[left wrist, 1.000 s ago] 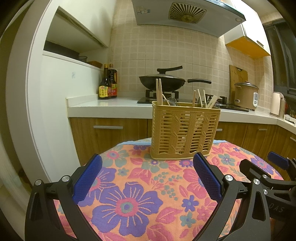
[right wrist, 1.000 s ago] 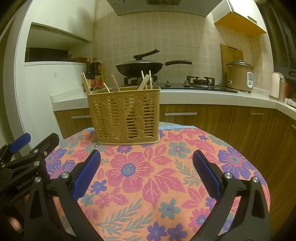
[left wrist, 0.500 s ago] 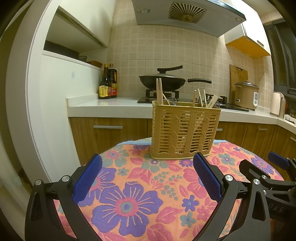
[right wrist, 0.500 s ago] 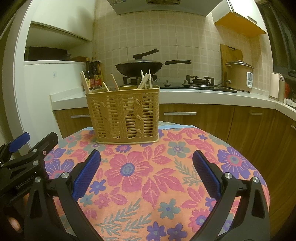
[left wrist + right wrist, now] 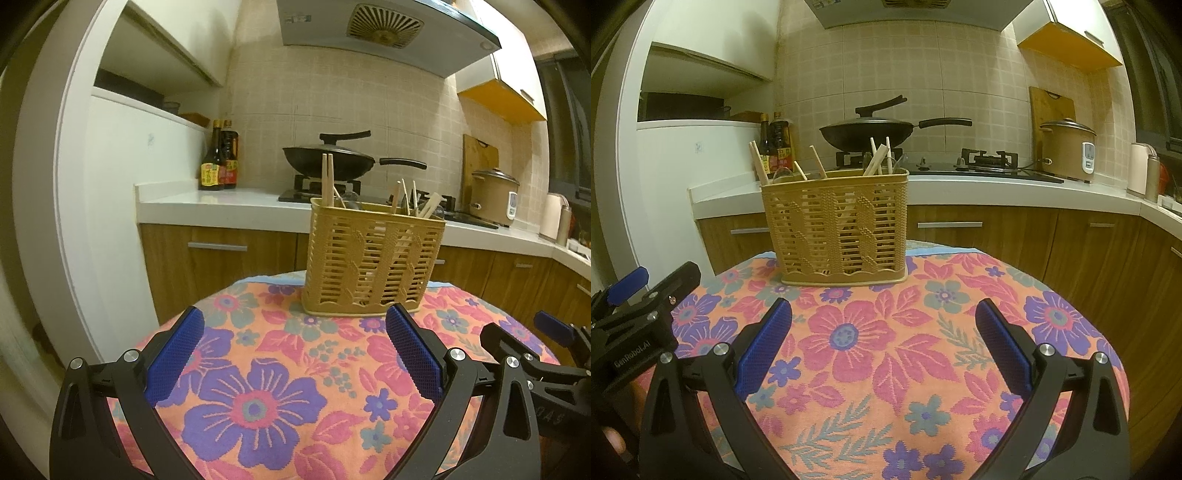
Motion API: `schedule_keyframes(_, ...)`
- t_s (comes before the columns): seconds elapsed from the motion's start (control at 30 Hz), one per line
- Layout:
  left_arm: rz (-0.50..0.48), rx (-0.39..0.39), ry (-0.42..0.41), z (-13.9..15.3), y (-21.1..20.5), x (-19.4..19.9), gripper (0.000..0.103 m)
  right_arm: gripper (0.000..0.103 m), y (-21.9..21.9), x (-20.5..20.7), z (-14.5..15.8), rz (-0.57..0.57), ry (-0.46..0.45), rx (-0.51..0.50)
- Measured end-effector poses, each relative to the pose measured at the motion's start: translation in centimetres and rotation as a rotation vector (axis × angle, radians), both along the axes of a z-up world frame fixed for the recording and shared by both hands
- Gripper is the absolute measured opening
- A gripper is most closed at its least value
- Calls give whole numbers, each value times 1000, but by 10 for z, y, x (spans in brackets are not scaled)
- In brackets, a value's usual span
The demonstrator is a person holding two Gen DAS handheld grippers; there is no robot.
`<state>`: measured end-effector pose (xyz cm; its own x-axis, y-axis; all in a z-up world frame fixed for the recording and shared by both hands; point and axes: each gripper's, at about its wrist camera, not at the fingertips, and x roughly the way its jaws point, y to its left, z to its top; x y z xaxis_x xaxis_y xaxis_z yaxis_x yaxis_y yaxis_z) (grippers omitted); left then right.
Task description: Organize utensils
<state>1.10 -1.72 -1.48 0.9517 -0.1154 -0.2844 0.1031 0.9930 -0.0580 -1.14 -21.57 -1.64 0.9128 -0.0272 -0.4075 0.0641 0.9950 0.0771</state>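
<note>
Nothing shifted, utensil basket (image 5: 373, 262) well beyond both grippers' wide-spread, empty fingers (image 5: 177, 354), on floral tablecloth (image 5: 886, 350)

Black wok (image 5: 328, 159) on the stove (lidded), rice cooker (image 5: 494, 196) nearby.

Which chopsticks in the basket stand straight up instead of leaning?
The pair at the basket's left end, seen from the left claw. They stand upright, side by side; the others lean at angles.
</note>
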Motion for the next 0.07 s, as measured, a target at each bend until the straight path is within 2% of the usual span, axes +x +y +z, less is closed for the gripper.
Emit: schedule_keyframes(0.07, -7, 4, 1, 0, -1, 1, 96, 95, 0, 0, 0, 0, -1, 0)
